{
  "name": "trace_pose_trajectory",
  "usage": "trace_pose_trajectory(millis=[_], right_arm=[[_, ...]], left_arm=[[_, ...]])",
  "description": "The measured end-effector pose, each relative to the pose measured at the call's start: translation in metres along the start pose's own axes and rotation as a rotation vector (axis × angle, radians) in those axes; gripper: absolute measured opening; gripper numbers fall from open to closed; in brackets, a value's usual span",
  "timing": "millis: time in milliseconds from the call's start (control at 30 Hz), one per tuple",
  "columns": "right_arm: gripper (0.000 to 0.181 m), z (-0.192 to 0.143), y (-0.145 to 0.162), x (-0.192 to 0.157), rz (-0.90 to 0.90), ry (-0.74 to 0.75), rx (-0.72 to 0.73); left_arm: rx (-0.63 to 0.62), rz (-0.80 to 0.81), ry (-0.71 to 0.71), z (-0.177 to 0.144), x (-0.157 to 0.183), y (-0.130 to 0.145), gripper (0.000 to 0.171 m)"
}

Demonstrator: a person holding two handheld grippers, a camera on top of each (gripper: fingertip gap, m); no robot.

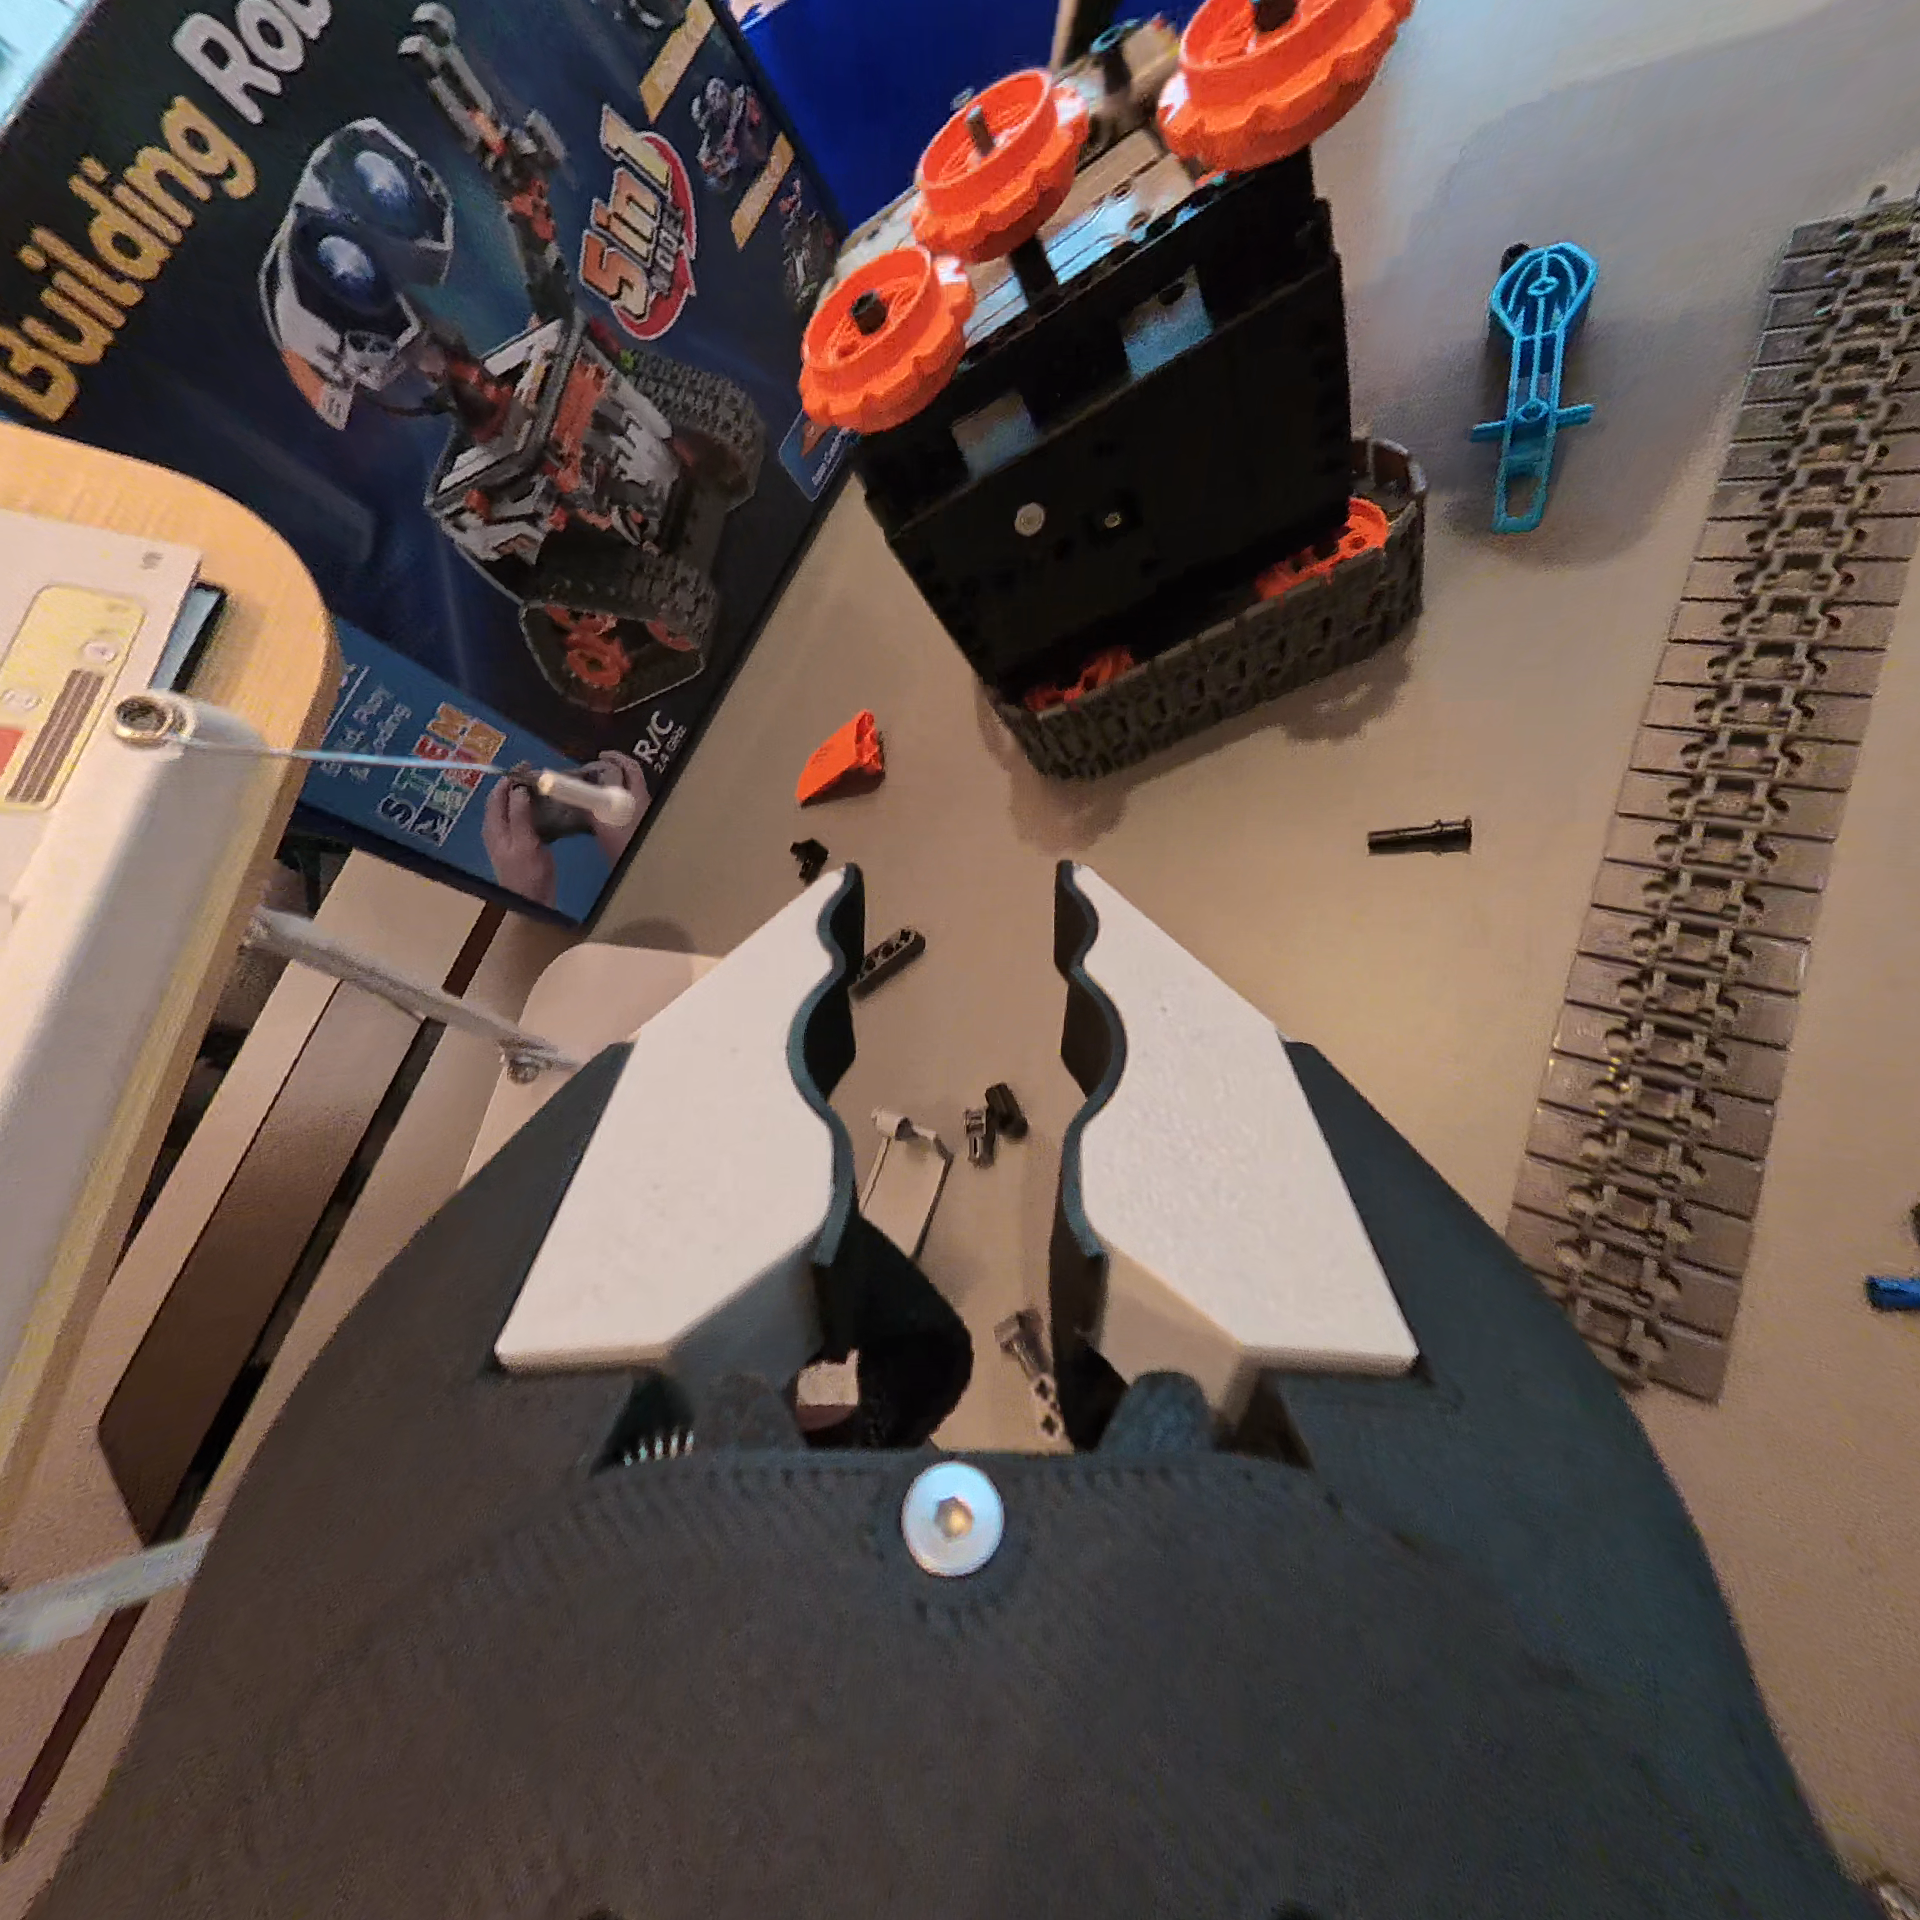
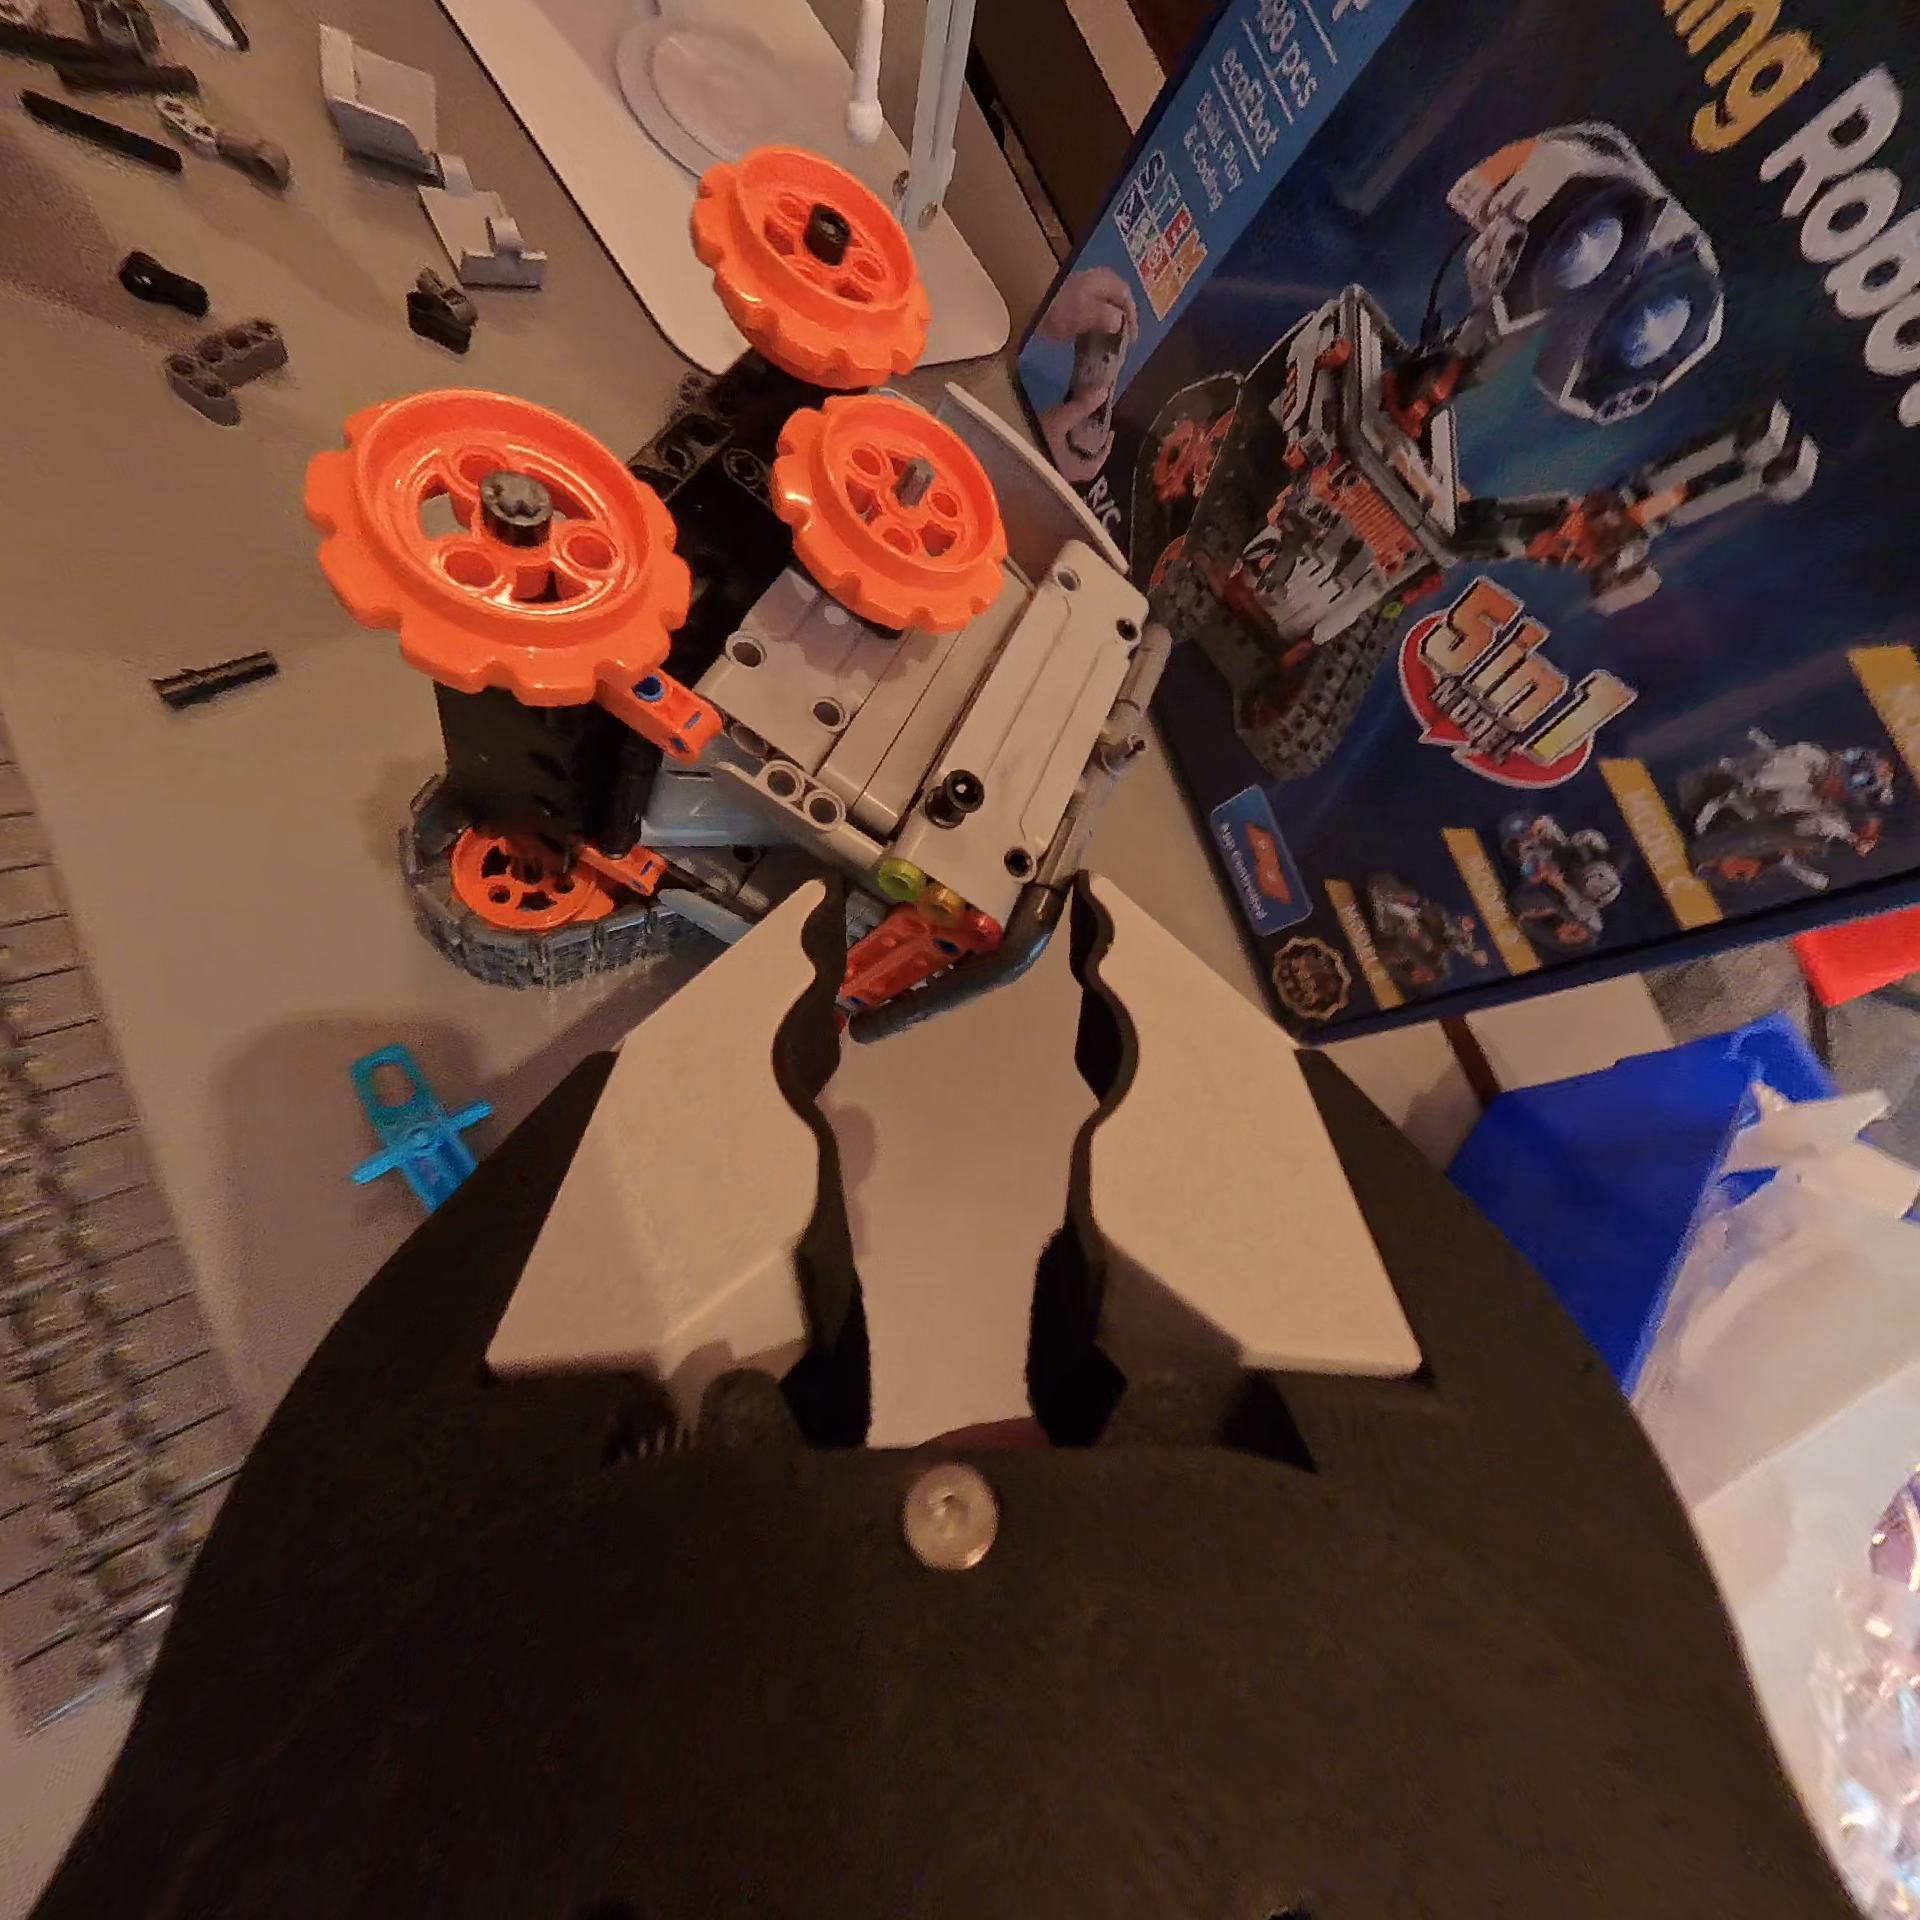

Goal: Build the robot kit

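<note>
Bare table (image 1: 1299,935) lies ahead of both spread, empty claws (image 1: 958,883) (image 2: 951,894), tracked model (image 2: 810,675) near.

- Left wrist view looks down steeply over the surface (image 1: 1195,831), model (image 1: 1122,436) ahead.
- Right wrist view looks closer at the same model (image 2: 831,675) from its opposite side.

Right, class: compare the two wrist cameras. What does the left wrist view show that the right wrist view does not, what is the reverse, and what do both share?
Only the left wrist view: the open left gripper, a loose orange wedge piece, and a black pin.

Only the right wrist view: the open right gripper, the model's grey battery box, and a blue bin.

Both: the half-built tracked model with orange sprocket wheels, the kit box, the blue tool, and the flat grey track strip.
</note>
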State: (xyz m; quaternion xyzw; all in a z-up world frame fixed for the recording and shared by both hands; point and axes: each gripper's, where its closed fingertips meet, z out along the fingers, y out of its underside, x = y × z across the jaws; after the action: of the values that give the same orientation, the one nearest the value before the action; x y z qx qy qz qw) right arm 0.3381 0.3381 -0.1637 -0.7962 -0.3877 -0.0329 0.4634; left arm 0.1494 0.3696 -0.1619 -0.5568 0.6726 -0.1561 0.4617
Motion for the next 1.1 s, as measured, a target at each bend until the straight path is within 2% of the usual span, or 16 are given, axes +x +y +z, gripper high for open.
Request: trace_pose_trajectory(millis=[67, 133, 167, 267, 467, 567, 700, 800, 867, 933, 1000, 1100], right_arm=[[0.041, 0.009, -0.001, 0.007, -0.020, 0.011, 0.011], [0.056, 0.012, -0.001, 0.017, -0.005, 0.036, 0.009], [0.059, 0.009, -0.002, 0.019, 0.026, 0.033, 0.016], [0.066, -0.002, 0.003, 0.006, 0.131, -0.064, 0.013], [0.060, 0.015, 0.013, -0.011, 0.232, -0.124, 0.036], [0.057, 0.023, 0.011, -0.010, 0.216, -0.129, 0.050], [0.055, 0.031, 0.006, -0.006, 0.211, -0.164, 0.085], [0.054, 0.039, -0.001, -0.008, 0.207, -0.192, 0.123], [0.049, 0.043, -0.005, -0.013, 0.198, -0.222, 0.136], [0.050, 0.044, -0.007, -0.019, 0.168, -0.237, 0.132], [0.059, 0.042, -0.004, -0.019, 0.166, -0.230, 0.111], [0.057, 0.033, -0.001, -0.015, 0.178, -0.209, 0.129]], left_arm=[[0.010, -0.004, 0.002, 0.006, -0.003, -0.003, 0.036], [0.044, -0.022, -0.003, 0.012, -0.008, -0.009, 0.037], [0.066, -0.033, -0.007, 0.016, -0.011, -0.013, 0.037], [0.135, -0.079, 0.025, 0.035, -0.015, -0.027, 0.039], [0.183, -0.214, 0.202, 0.079, -0.014, -0.038, 0.047], [0.217, -0.247, 0.282, 0.082, -0.005, -0.044, 0.041], [0.206, -0.246, 0.328, 0.072, 0.007, -0.044, 0.030], [0.204, -0.207, 0.403, 0.056, 0.032, -0.044, 0.022], [0.188, -0.180, 0.447, 0.045, 0.050, -0.042, 0.026], [0.135, -0.138, 0.401, 0.038, 0.051, -0.031, 0.035], [0.122, -0.118, 0.354, 0.022, 0.043, -0.022, 0.032], [0.010, -0.060, 0.264, -0.004, 0.025, 0.010, 0.029]])
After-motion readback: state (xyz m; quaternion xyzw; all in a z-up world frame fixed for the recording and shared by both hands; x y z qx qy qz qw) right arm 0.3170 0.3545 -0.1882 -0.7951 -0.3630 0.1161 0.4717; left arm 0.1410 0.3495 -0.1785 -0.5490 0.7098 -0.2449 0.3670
